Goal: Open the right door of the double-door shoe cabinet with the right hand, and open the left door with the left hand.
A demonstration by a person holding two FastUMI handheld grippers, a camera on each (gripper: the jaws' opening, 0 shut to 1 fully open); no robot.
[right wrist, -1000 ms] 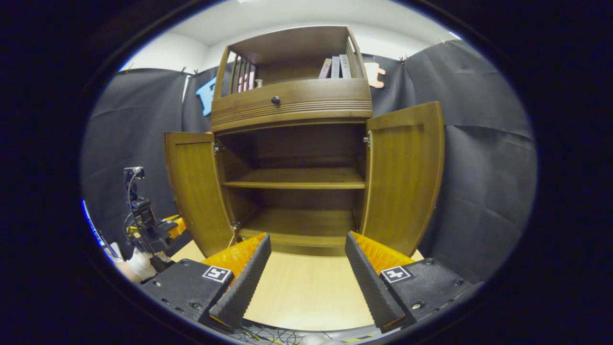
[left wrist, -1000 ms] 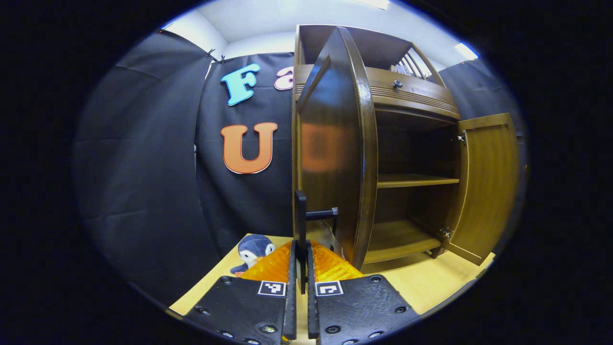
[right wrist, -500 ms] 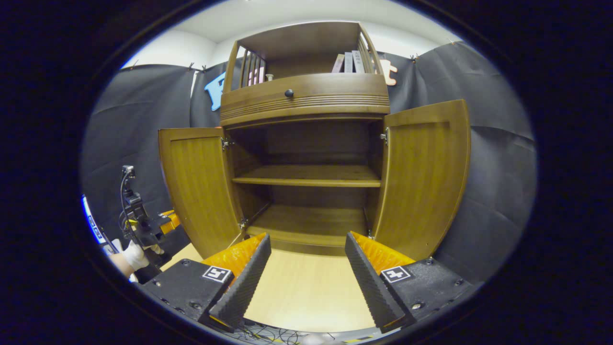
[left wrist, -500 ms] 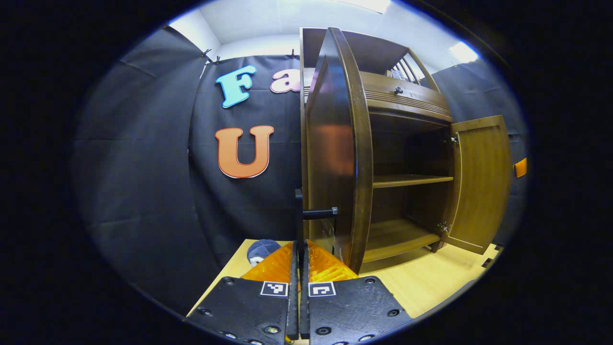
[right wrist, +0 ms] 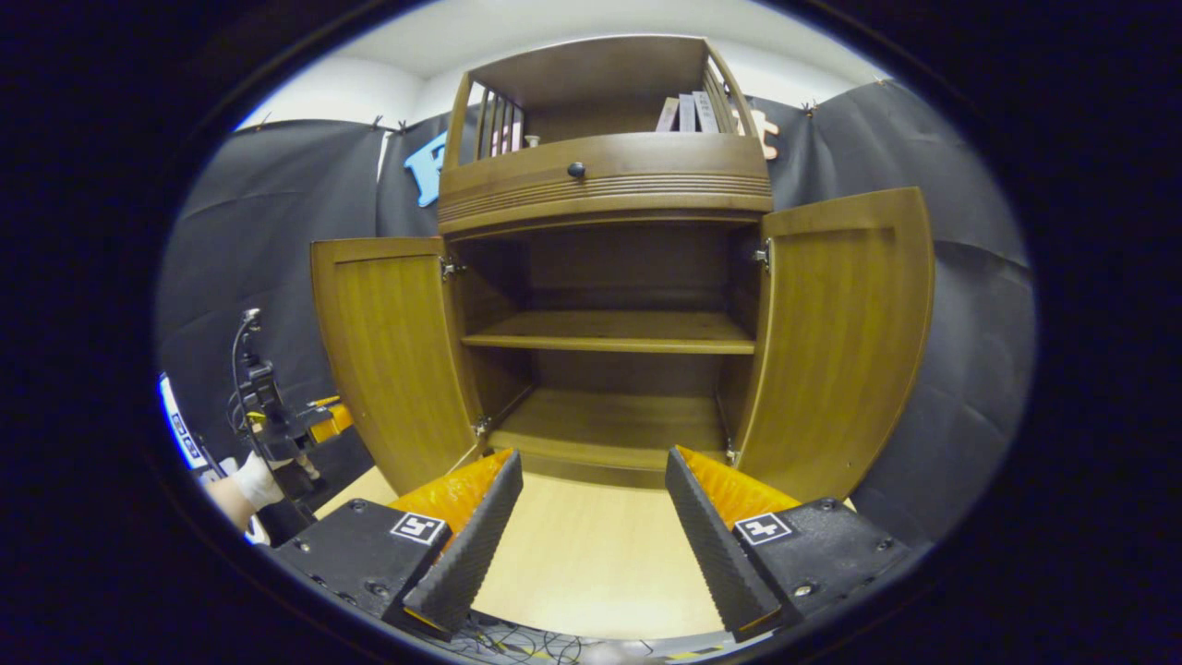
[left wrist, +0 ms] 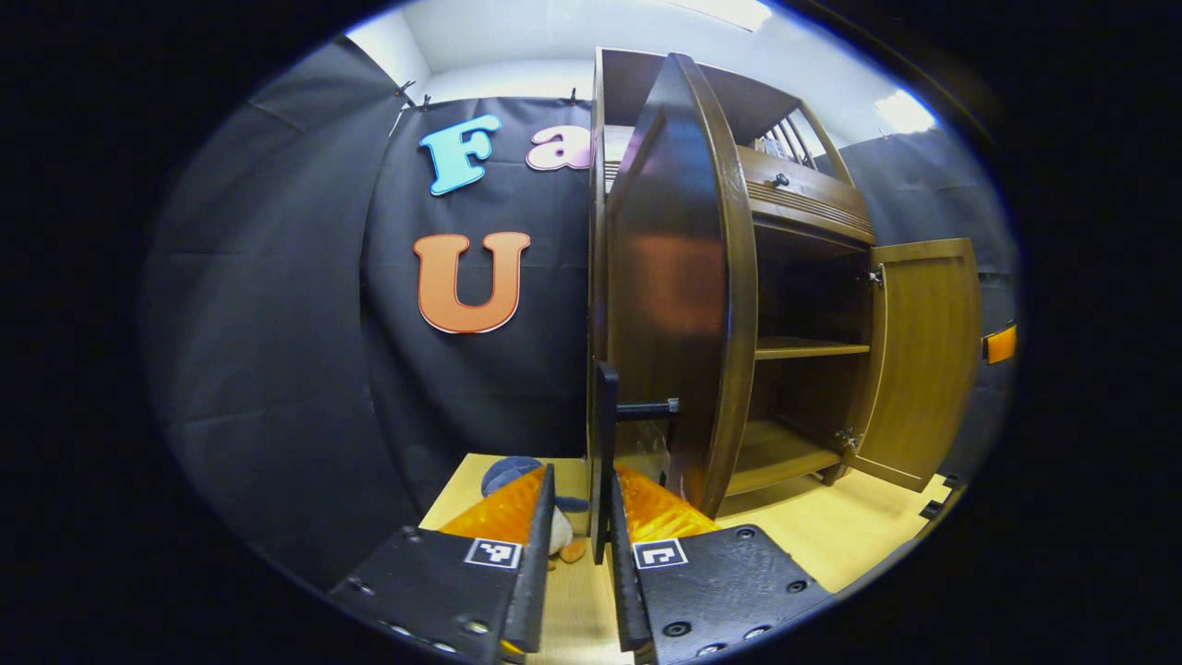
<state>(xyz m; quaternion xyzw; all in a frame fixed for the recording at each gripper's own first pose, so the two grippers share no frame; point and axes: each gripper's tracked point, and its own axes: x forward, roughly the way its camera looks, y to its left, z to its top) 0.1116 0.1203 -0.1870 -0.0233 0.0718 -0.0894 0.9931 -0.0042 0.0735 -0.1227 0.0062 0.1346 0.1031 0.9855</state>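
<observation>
The brown wooden shoe cabinet stands with both doors swung wide. In the right gripper view the left door and the right door flank the bare shelves. My right gripper is open in front of the cabinet, holding nothing. In the left gripper view the left door is seen edge-on, with its black bar handle sticking out. My left gripper is open, and the handle sits between the parted fingers, close to the right one. The right door shows beyond.
A penguin plush toy lies on the light wood floor by the cabinet's left side. Books stand on the top shelf above a drawer knob. A gloved hand holds the far gripper. Cables lie near the front edge.
My left gripper's fingers have parted from the door handle, which they were shut on before. The left door has swung slightly further. The right gripper stays open and has shifted a little.
</observation>
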